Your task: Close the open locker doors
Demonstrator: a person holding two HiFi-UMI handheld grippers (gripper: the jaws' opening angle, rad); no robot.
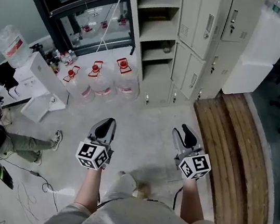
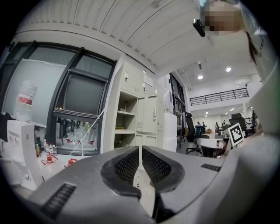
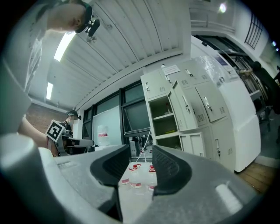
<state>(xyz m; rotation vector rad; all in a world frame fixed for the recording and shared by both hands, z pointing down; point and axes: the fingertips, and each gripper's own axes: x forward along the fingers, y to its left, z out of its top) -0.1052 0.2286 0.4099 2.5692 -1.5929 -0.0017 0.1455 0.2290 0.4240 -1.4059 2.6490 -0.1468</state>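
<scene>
Right gripper [image 1: 187,134] has its jaws spread with nothing between them, and the left gripper [image 1: 104,126] is pressed together, empty too. The lockers [image 1: 195,44] are ahead, well apart from both, and the door [image 3: 176,107] on the left column stands open, so I'd say nothing's closed yet.

Right gripper [image 3: 141,152]: jaws seen apart, nothing held between them. Water jugs [image 3: 139,175] with red caps seen through gap, stood on floor. Pale lockers [image 3: 205,109] seen beyond. One upper door [image 3: 178,107] swung open; shelves [image 3: 165,117] exposed in open column at left. Doors further right shut. Dark window [image 3: 136,114] seen left of lockers. Large white box [image 3: 239,124] stood just right of lockers. Person [image 3: 70,117] in cap seen at far left, square marker [image 3: 55,130] below. Light strip [image 3: 64,46] lit on ceiling.
</scene>
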